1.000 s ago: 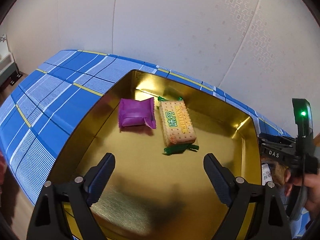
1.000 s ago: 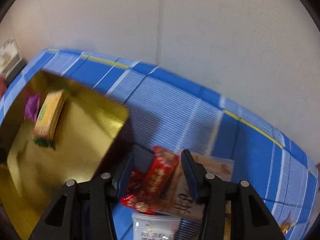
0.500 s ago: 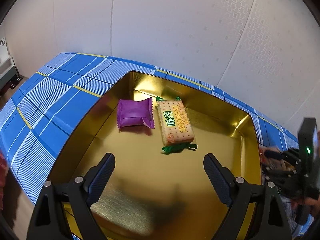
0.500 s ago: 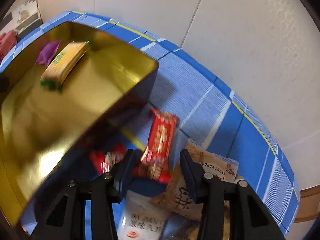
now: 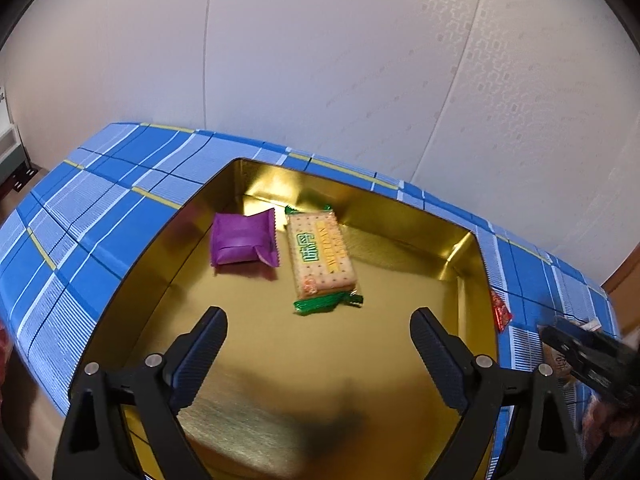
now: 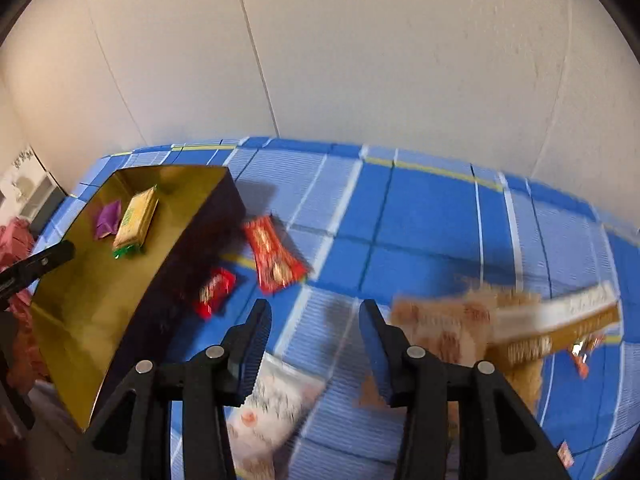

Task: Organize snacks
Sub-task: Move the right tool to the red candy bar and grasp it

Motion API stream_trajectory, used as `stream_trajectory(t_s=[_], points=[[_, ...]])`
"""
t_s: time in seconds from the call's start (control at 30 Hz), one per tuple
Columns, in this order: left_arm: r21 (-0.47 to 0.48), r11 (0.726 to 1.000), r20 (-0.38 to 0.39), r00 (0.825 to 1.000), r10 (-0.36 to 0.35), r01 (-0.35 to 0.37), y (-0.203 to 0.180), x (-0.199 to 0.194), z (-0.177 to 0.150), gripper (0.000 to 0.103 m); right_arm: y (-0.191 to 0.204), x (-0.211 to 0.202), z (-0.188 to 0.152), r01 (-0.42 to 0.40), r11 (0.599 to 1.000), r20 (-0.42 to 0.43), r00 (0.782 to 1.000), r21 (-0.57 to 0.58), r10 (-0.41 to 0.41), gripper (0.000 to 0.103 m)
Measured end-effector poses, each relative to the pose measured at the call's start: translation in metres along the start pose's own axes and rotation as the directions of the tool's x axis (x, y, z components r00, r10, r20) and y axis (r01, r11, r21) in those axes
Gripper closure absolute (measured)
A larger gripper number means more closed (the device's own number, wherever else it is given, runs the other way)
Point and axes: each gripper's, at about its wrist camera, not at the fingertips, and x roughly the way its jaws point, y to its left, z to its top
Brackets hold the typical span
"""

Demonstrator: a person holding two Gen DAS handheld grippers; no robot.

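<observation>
**Two snacks in the gold tin, the rest out on the cloth**

Your left claw (image 5: 318,344) hangs over the gold tin (image 5: 404,216), jaws spread wide and just opened a touch more, nothing between them. Inside lie the purple packet (image 5: 244,242) and the biscuit pack (image 5: 322,258), side by side. Your right claw (image 6: 316,332) sits half-open over the blue checked worktop (image 6: 432,216), gripping nothing. Just ahead of it lie the long red wrapper (image 6: 274,254) and a small red packet (image 6: 214,292) beside the tin's outer wall; a blurred tan bag (image 6: 448,328) sits to its right.
</observation>
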Motion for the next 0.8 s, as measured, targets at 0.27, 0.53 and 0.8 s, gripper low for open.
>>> stream_trajectory(t_s=[0.27,0.53,0.8], points=[[-0.001,1.0,0.001,1.0,0.006,-0.006,0.005,0.001,0.0,0.008,0.038,0.055,0.039,-0.064,0.994,-0.094,0.994,-0.087,0.055,0.056],[-0.039,0.999,-0.021,0.999,-0.037,0.036,0.006,0.002,0.001,0.008,0.067,0.07,0.023,-0.079,0.955,-0.11,0.993,-0.286,0.049,0.056],[0.001,1.0,-0.014,1.0,-0.017,0.017,0.0,0.001,-0.001,0.007,0.084,0.071,0.021,0.002,0.914,-0.095,0.994,-0.405,-0.045,0.054]])
